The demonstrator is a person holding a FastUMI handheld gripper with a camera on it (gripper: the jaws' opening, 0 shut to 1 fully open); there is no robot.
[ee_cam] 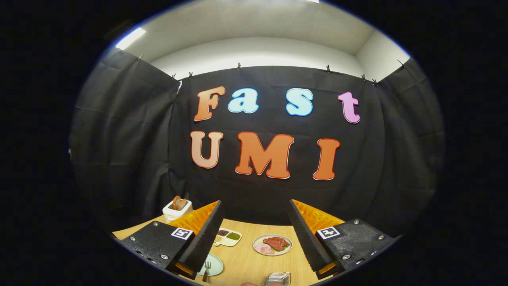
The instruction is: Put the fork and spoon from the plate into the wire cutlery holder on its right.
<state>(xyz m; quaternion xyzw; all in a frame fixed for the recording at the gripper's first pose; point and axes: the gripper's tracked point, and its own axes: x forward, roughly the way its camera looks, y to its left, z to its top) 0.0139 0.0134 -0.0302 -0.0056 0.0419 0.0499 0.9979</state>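
The fork [206, 271] looks thin, stiff, light and prob slippery; best hold, I judge, is across the handle, mid-length. It lies on the pale plate [216, 263], low between the fingers, partly behind the left one (spoon not made out). Wire cutlery holder [278, 278] sits to the right. Gripper [256, 214] spread wide, holding nothing.

Wooden table [254, 266], plates [272, 244], perhaps a toaster [177, 209]

A staged booth: black cloth wall [278, 190], wooden table [254, 262].
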